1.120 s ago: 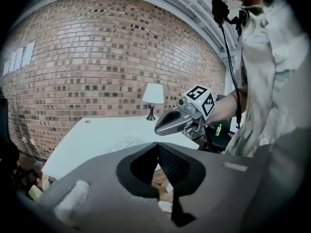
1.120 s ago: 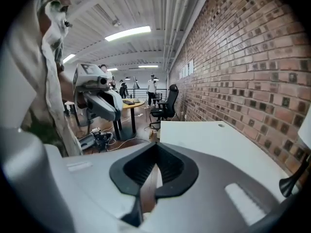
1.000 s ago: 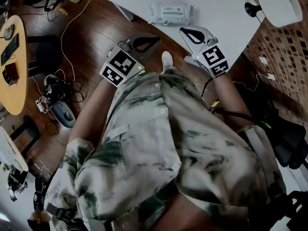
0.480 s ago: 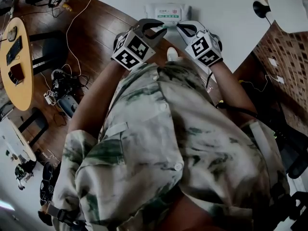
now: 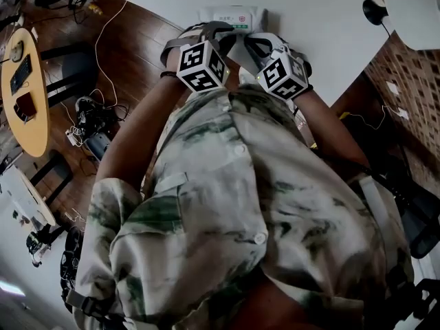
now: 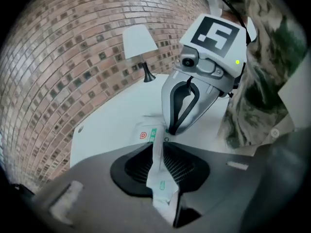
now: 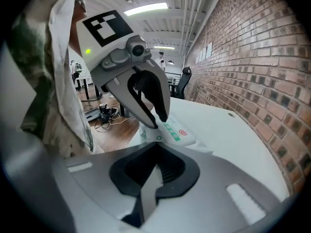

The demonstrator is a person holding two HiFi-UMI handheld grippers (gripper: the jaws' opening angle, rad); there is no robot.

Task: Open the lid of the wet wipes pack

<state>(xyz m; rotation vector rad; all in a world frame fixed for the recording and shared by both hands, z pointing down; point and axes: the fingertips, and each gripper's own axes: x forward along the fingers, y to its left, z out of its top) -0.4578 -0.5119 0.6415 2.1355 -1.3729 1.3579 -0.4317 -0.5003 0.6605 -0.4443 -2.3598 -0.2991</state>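
The white soft-plastic wet wipes pack (image 5: 234, 16) lies flat, label up, at the desk's (image 5: 316, 19) near edge, pinched by the left gripper (image 6: 163, 176) and right gripper (image 7: 148, 191).

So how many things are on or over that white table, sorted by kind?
Grippers: 2, the left gripper and the right gripper, each with its jaws shut on the pack's edge
Wet wipes pack: 1
Lamp: 1
Total: 4
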